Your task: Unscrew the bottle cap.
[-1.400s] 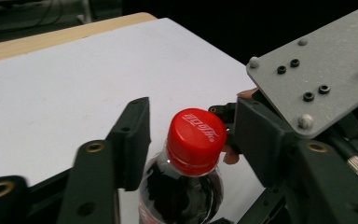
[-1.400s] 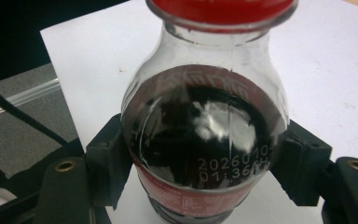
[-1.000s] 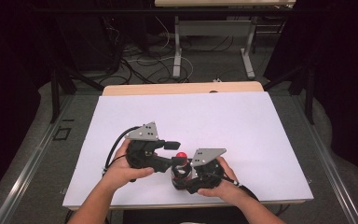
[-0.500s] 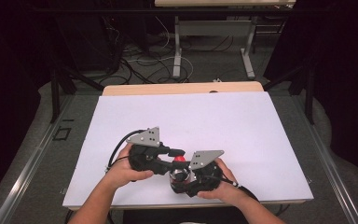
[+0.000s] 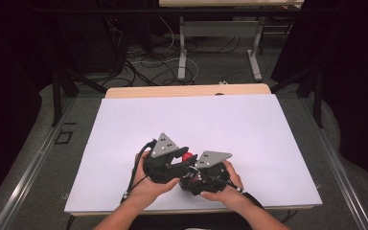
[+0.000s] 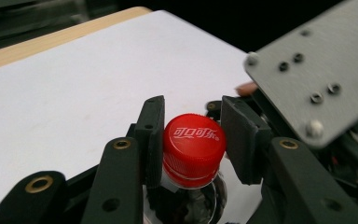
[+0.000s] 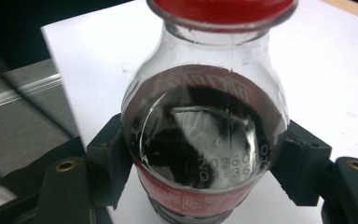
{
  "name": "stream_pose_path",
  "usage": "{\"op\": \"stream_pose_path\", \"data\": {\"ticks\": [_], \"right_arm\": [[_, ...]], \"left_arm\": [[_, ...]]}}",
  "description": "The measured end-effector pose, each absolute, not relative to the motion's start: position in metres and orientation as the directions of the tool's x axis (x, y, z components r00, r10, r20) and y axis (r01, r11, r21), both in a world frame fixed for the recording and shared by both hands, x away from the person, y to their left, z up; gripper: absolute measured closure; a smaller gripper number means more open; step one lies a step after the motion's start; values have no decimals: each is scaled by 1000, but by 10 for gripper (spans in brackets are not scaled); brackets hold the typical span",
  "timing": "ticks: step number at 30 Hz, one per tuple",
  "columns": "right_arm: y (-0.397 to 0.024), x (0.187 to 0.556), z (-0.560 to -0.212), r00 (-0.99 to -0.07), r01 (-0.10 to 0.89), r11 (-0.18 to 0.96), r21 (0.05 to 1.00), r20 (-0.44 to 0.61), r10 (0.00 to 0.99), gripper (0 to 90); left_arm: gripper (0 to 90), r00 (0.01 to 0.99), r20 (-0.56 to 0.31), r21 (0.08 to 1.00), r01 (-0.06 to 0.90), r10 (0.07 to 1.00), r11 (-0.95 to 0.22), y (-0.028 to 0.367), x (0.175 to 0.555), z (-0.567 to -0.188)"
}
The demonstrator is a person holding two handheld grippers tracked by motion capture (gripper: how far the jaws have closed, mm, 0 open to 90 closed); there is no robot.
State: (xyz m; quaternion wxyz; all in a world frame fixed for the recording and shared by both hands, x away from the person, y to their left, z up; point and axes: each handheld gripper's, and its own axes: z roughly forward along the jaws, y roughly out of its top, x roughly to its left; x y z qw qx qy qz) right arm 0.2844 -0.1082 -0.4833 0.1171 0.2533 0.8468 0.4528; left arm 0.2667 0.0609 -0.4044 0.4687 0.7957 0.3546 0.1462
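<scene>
Slippage threatens: right gripper (image 7: 200,154) clamps the bottle (image 7: 205,135) low over the bench (image 5: 249,124), left gripper (image 6: 193,140) fingers (image 6: 151,135) just closed, pinching its red cap (image 6: 193,144), which could skid when twisted.

From above, your hands and both grippers hide the clear plastic bottle (image 7: 205,135); you see just a bit of its red screw cap (image 5: 188,156). The bottle's base is cut off.
</scene>
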Motion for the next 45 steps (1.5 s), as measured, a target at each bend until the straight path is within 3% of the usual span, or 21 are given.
{"op": "stream_pose_path", "data": {"ticks": [8, 17, 22, 26, 33, 45], "right_arm": [[-107, 286, -486, -812, 352, 451, 820, 27, 583, 297], [-108, 287, -485, -825, 346, 454, 821, 36, 564, 296], [-110, 287, -484, -833, 350, 442, 826, 59, 550, 295], [-112, 288, -483, -849, 332, 452, 828, 54, 525, 295], [-111, 286, -480, -893, 279, 477, 834, 43, 448, 295], [-107, 280, -479, -929, 230, 503, 833, 35, 368, 295]], "left_arm": [[616, 639, -154, 837, 490, 754, -245, 56, 269, -406], [607, 681, -174, 834, 486, 711, -262, 62, 273, -405], [459, 734, -166, 841, 454, 659, -293, 72, 275, -403], [441, 800, -148, 851, 402, 581, -337, 86, 277, -400], [446, 930, -95, 856, 258, 355, -447, 99, 280, -394], [495, 965, -139, 871, 226, 223, -435, 107, 302, -408]]}}
